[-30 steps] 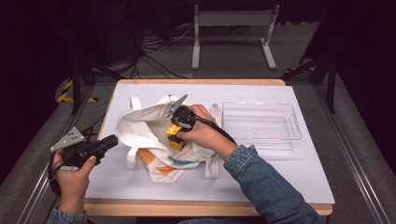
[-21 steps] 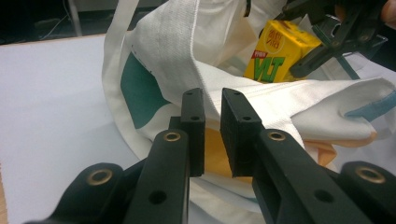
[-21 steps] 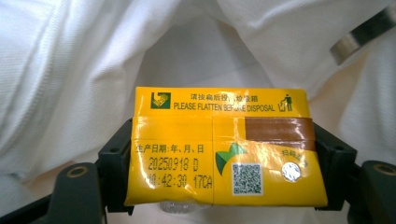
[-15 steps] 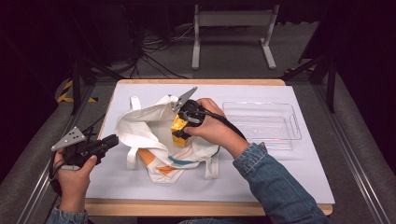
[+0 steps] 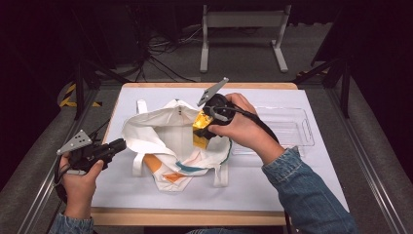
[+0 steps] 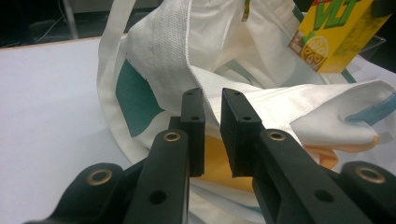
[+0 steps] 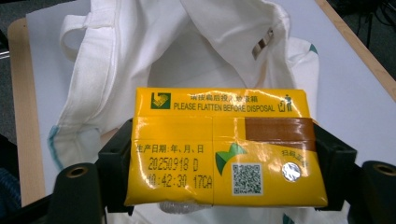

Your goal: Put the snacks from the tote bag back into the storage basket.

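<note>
The right claw (image 5: 208, 127) grips a yellow drink carton (image 5: 200, 130) by its two narrow sides, just above the open mouth of the white tote bag (image 5: 160, 141), which lies near the middle of the worktop (image 5: 122, 195). The left claw (image 6: 212, 119), at about 8 o'clock from the bag in the high view, is nearly closed and pinches a fold of the bag's rim between its pads (image 6: 194, 126).

The carton's walls are soft card (its top panel even asks to be flattened), so a harder squeeze could buckle them, while a looser one could let the smooth sides slide out and drop the carton back into the bag. The cloth edge sits close under the carton, so a low sideways move could snag it. The clear plastic tray (image 5: 292, 131) lies at 3 o'clock from the bag; I judge it the likely destination, and a low carry could clip its near rim. If the left claw's pinch slips, the bag may drag along
</note>
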Action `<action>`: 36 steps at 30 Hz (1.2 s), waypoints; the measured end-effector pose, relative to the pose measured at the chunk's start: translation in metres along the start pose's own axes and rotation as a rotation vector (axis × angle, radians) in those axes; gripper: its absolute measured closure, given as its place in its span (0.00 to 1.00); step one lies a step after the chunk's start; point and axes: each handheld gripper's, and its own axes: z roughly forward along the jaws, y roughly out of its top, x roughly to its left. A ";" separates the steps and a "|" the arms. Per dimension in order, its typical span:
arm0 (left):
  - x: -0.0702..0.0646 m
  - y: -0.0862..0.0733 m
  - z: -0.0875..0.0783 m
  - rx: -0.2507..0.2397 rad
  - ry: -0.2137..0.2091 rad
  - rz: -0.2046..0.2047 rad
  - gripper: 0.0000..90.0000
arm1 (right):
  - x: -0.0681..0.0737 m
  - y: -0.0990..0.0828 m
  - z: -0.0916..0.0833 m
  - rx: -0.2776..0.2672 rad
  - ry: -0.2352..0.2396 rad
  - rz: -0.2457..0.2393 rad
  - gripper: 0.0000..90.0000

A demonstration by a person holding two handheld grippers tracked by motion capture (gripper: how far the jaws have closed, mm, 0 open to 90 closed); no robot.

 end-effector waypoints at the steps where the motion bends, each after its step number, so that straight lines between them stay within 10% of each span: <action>1: 0.000 0.000 0.000 0.003 -0.001 -0.003 0.89 | 0.000 0.000 0.000 0.000 0.000 0.000 0.31; 22: -0.001 -0.001 -0.001 0.003 0.006 -0.013 0.89 | -0.031 -0.041 -0.081 -0.023 -0.158 0.168 0.31; 36: -0.001 -0.001 0.000 0.005 0.007 -0.009 0.89 | -0.065 -0.067 -0.090 0.009 -0.361 0.356 0.31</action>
